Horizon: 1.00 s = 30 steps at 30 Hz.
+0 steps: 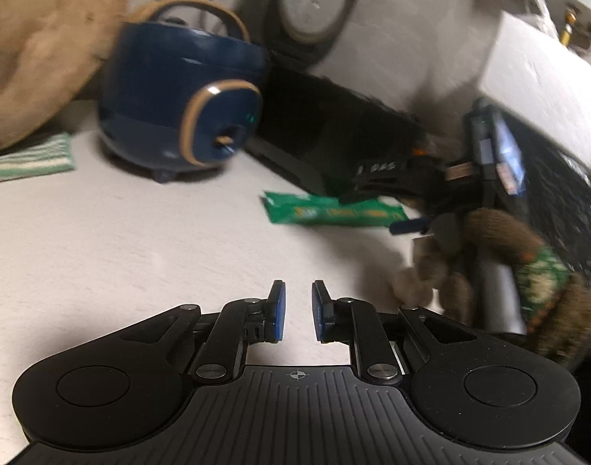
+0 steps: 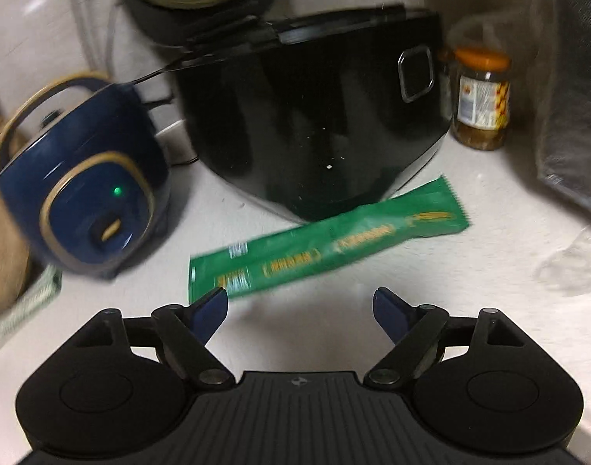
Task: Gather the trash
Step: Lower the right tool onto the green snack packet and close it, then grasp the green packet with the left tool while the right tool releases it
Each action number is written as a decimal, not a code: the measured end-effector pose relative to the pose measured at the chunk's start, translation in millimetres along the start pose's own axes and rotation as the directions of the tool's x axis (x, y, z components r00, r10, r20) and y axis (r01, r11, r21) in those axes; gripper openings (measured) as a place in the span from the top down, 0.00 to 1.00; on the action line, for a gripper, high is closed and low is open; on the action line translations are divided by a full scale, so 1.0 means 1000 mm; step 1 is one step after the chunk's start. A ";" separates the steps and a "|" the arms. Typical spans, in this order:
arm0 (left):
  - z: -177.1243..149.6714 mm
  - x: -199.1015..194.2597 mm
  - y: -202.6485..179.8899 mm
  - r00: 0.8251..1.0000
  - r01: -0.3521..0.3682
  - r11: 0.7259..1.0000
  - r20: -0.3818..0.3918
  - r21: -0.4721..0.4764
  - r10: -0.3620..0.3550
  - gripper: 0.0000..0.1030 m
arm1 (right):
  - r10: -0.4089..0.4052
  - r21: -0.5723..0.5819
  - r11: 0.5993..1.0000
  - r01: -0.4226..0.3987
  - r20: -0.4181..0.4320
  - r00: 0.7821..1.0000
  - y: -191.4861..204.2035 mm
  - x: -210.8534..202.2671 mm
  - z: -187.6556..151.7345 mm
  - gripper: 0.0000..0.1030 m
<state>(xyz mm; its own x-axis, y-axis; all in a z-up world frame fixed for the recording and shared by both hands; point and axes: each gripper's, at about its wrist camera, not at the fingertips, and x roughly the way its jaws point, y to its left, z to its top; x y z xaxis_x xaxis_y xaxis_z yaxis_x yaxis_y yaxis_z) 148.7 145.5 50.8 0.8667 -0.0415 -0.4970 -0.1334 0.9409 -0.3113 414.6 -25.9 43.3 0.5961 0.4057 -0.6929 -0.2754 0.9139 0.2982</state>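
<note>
Right gripper (image 2: 300, 306) is angling down over the counter (image 2: 334, 329), jaws gaping wide and empty just short of the wrapper (image 2: 326, 255) (green); left gripper (image 1: 294, 310) is hovering, narrowly parted, holding nothing

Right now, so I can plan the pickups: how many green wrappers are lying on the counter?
1. The green wrapper lies flat before the black cooker, ahead of the right gripper. More may be hidden behind appliances.
</note>
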 end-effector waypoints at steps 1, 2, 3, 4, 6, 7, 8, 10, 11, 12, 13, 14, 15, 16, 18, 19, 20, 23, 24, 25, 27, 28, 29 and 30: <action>0.001 -0.002 0.004 1.000 -0.010 1.000 0.015 -0.012 0.010 0.84 | -0.027 0.012 1.000 0.027 0.003 1.000 0.006 0.009 0.002 0.20; 0.003 -0.004 0.008 0.999 -0.021 0.999 0.028 -0.028 0.022 0.84 | -0.059 0.026 0.998 0.059 0.009 0.998 0.011 0.018 0.005 0.20; 0.004 -0.004 0.011 0.999 -0.032 0.999 0.035 -0.042 0.034 0.84 | -0.088 0.043 0.995 0.088 0.009 0.996 0.016 0.027 0.009 0.20; 0.004 -0.003 0.015 0.998 -0.045 0.997 0.033 -0.057 0.047 0.84 | -0.110 0.061 0.992 0.110 0.002 0.994 0.021 0.037 0.012 0.20; 0.003 0.002 0.020 0.997 -0.077 0.994 0.000 -0.076 0.077 0.84 | -0.149 0.095 0.984 0.150 -0.015 0.989 0.027 0.056 0.020 0.18; 0.002 0.004 0.022 0.996 -0.088 0.993 -0.017 -0.083 0.086 0.84 | -0.178 0.109 0.978 0.179 -0.019 0.984 0.029 0.063 0.023 0.16; 0.001 0.006 0.024 0.995 -0.094 0.992 -0.032 -0.088 0.092 0.84 | -0.205 0.126 0.970 0.206 -0.024 0.979 0.030 0.069 0.024 0.13; 0.000 0.007 0.027 0.995 -0.098 0.991 -0.044 -0.095 0.094 0.84 | -0.221 0.149 0.964 0.221 -0.017 0.975 0.028 0.074 0.025 0.07; -0.001 0.008 0.028 0.995 -0.096 0.991 -0.045 -0.096 0.092 0.84 | -0.225 0.150 0.963 0.223 -0.010 0.974 0.027 0.074 0.025 0.07; -0.001 0.008 0.028 0.995 -0.093 0.991 -0.044 -0.095 0.089 0.84 | -0.227 0.143 0.964 0.225 -0.005 0.974 0.027 0.073 0.024 0.13; -0.001 0.010 0.028 0.995 -0.089 0.992 -0.044 -0.093 0.086 0.84 | -0.234 0.121 0.965 0.233 -0.003 0.972 0.027 0.070 0.024 0.19; -0.001 0.011 0.028 0.996 -0.087 0.992 -0.044 -0.091 0.083 0.84 | -0.230 0.100 0.968 0.229 -0.004 0.973 0.026 0.067 0.023 0.34; 0.000 0.014 0.028 0.996 -0.086 0.992 -0.045 -0.088 0.083 0.84 | -0.208 0.084 0.975 0.208 -0.009 0.978 0.022 0.063 0.022 0.47; -0.001 0.015 0.027 0.996 -0.085 0.993 -0.046 -0.082 0.082 0.84 | -0.181 0.077 0.980 0.182 -0.020 0.983 0.017 0.058 0.022 0.52; -0.002 0.018 0.024 0.996 -0.084 0.994 -0.044 -0.067 0.081 0.84 | -0.114 0.090 0.989 0.117 -0.043 0.993 0.004 0.047 0.020 0.61; -0.002 0.019 0.023 0.996 -0.084 0.995 -0.043 -0.061 0.082 0.84 | -0.083 0.101 0.991 0.088 -0.051 0.995 -0.003 0.039 0.018 0.61; -0.003 0.019 0.021 0.996 -0.086 0.995 -0.041 -0.055 0.084 0.83 | -0.058 0.104 0.993 0.063 -0.054 0.997 -0.008 0.031 0.016 0.62; -0.004 0.018 0.014 0.996 -0.084 0.996 -0.031 -0.034 0.083 0.83 | 0.013 0.077 0.997 -0.009 -0.047 0.999 -0.016 0.001 0.004 0.63; -0.005 0.018 0.011 0.996 -0.084 0.996 -0.028 -0.023 0.083 0.83 | 0.042 0.058 0.998 -0.039 -0.045 0.998 -0.016 -0.010 -0.001 0.63; -0.004 0.017 0.008 0.996 -0.083 0.997 -0.025 -0.011 0.082 0.83 | 0.070 0.039 0.997 -0.068 -0.047 0.996 -0.016 -0.021 -0.006 0.63; -0.004 0.015 0.003 0.997 -0.077 0.997 -0.017 0.006 0.077 0.84 | 0.119 -0.007 0.993 -0.120 -0.054 0.991 -0.012 -0.043 -0.019 0.63; -0.003 0.014 0.000 0.997 -0.073 0.997 -0.012 0.013 0.073 0.83 | 0.144 -0.041 0.988 -0.147 -0.065 0.987 -0.010 -0.053 -0.027 0.63; -0.003 0.012 -0.003 0.998 -0.065 0.998 -0.007 0.022 0.065 0.83 | 0.170 -0.088 0.980 -0.177 -0.085 0.982 -0.007 -0.062 -0.035 0.62; -0.002 0.011 -0.006 0.999 -0.050 0.998 -0.004 0.030 0.050 0.83 | 0.189 -0.131 0.970 -0.202 -0.108 0.976 -0.005 -0.068 -0.041 0.60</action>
<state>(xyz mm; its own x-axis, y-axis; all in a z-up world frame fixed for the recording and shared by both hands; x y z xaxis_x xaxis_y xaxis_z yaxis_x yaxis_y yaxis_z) 157.8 138.4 45.5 0.8570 0.0040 -0.5154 -0.1618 0.9515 -0.2616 344.3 -58.0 61.8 0.4487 0.5672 -0.6906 -0.4870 0.8031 0.3432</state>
